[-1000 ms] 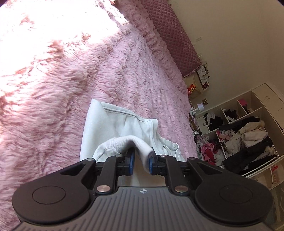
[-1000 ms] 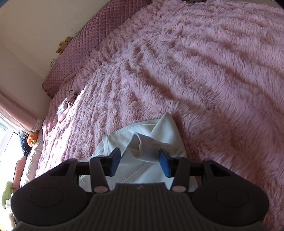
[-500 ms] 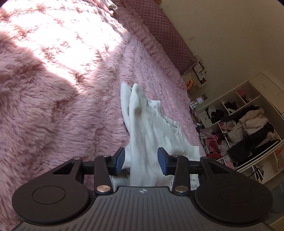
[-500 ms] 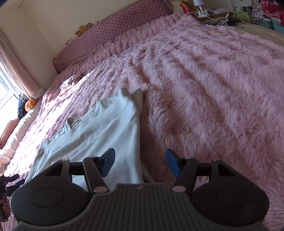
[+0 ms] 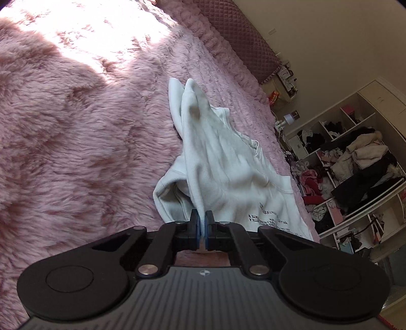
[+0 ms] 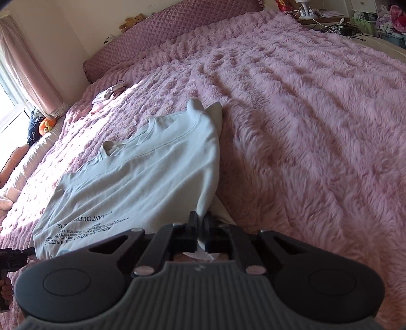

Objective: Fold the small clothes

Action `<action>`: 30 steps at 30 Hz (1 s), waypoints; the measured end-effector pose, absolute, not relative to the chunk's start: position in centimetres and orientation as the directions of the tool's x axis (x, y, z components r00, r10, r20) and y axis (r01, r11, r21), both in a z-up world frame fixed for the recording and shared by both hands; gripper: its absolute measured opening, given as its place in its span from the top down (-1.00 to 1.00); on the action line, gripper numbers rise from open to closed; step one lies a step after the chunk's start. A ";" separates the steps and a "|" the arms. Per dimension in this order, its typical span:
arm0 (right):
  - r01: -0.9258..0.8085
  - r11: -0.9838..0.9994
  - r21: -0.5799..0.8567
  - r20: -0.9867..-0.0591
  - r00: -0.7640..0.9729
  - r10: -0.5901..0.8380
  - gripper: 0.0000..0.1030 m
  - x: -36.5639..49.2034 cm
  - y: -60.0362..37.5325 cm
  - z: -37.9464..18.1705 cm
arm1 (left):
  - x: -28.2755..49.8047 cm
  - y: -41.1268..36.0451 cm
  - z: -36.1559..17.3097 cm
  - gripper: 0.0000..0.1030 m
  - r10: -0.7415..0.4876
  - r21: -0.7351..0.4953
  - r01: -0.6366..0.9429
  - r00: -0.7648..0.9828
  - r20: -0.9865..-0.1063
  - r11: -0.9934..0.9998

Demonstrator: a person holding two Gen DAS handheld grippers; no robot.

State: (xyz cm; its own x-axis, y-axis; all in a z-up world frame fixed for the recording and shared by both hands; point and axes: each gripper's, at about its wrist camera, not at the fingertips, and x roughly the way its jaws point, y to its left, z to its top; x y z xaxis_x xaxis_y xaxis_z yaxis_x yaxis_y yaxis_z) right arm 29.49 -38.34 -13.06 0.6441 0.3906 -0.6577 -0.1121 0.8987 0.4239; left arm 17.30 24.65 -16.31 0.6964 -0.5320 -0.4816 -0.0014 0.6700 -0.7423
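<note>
A small white sweatshirt [image 5: 223, 167] with black lettering lies on the pink furry bedspread [image 5: 76, 142]. Its sleeves are folded inward and their cuffs point away at the far end. My left gripper [image 5: 202, 220] is shut on the near hem corner of the sweatshirt, the cloth pinched between the blue pads. In the right wrist view the same sweatshirt [image 6: 142, 177] spreads to the left, and my right gripper [image 6: 201, 223] is shut on its other near hem corner. The left gripper [image 6: 15, 256] shows at the lower left edge there.
A quilted mauve headboard cushion [image 6: 162, 33] runs along the far side of the bed. A small pink garment [image 6: 109, 92] lies near it. Open shelves [image 5: 355, 162] stuffed with clothes stand beyond the bed's end. A nightstand [image 6: 324, 20] with clutter sits at the far corner.
Both grippers drew back from the folded sleeves to the sweatshirt's near hem, stood open around it, and have now shut on its two corners.
</note>
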 end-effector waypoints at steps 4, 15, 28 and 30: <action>-0.108 0.885 0.453 -0.609 0.687 0.396 1.00 28.9 -40.2 -10.7 | 16.5 24.4 -13.8 0.95 -0.487 -0.698 0.012 0.724 -0.488 0.716; -0.035 0.901 0.433 -0.708 0.605 0.364 0.91 28.6 -40.8 -16.0 | 17.4 24.8 -16.4 0.91 -0.499 -0.651 -0.086 0.571 -0.652 0.754; -0.159 0.941 0.298 -0.576 0.756 0.311 0.07 37.5 -37.0 -11.0 | 27.3 24.5 -10.7 0.03 -0.287 -0.464 -0.004 0.781 -0.555 0.886; -0.156 0.950 0.271 -0.570 0.769 0.289 -0.01 39.5 -36.1 -11.1 | 29.5 24.0 -11.5 0.01 -0.282 -0.457 -0.013 0.771 -0.571 0.889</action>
